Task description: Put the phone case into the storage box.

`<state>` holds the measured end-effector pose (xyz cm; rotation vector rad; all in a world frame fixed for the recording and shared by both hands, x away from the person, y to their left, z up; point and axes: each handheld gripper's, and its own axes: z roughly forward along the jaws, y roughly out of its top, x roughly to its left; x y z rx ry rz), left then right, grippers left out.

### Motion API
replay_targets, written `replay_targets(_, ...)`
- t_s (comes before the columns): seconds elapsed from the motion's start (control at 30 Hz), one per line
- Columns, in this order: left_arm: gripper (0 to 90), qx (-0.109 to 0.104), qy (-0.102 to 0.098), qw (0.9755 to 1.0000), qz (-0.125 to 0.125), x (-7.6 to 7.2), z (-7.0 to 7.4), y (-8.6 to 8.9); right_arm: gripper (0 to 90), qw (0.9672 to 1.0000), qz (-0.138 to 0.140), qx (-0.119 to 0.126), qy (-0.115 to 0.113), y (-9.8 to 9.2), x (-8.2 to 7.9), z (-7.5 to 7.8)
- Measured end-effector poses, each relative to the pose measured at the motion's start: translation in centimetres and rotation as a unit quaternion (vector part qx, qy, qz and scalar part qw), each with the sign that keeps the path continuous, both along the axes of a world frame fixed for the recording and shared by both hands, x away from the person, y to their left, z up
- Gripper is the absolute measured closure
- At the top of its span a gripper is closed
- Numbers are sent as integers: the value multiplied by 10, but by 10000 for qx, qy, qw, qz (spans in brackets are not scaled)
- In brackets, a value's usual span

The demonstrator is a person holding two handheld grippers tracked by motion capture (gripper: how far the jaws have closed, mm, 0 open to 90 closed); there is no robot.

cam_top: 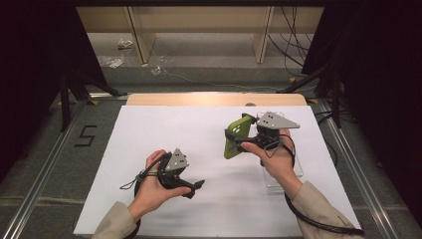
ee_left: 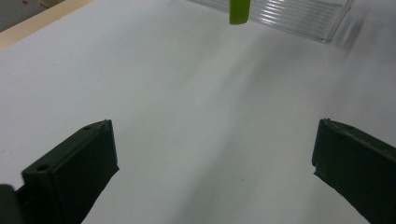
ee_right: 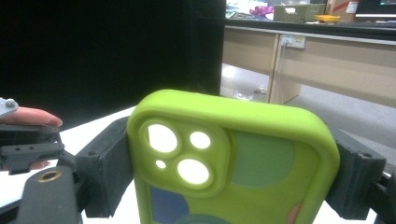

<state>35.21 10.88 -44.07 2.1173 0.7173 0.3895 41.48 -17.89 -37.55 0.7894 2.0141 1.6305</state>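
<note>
Right gripper view: the right gripper's [ee_right: 233, 172] jaws are clamping the green phone case [ee_right: 233, 154] by its sides, lifting it above the white desk [cam_top: 199, 134]; the left gripper's [cam_top: 191, 186] jaws are standing apart, beside a clear tray [ee_left: 299, 16].

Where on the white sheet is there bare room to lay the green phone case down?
Bare sheet spreads left of the green phone case, beyond the left claw and along the left edge. It is crowded on the right, with the clear tray under the right claw.
</note>
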Motion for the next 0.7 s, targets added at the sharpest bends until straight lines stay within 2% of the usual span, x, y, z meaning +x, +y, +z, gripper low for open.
replay_targets(0.7,0,22,56,10000,73,-5,-5,12,173,9999,-18,-130,42,-13,7,6)
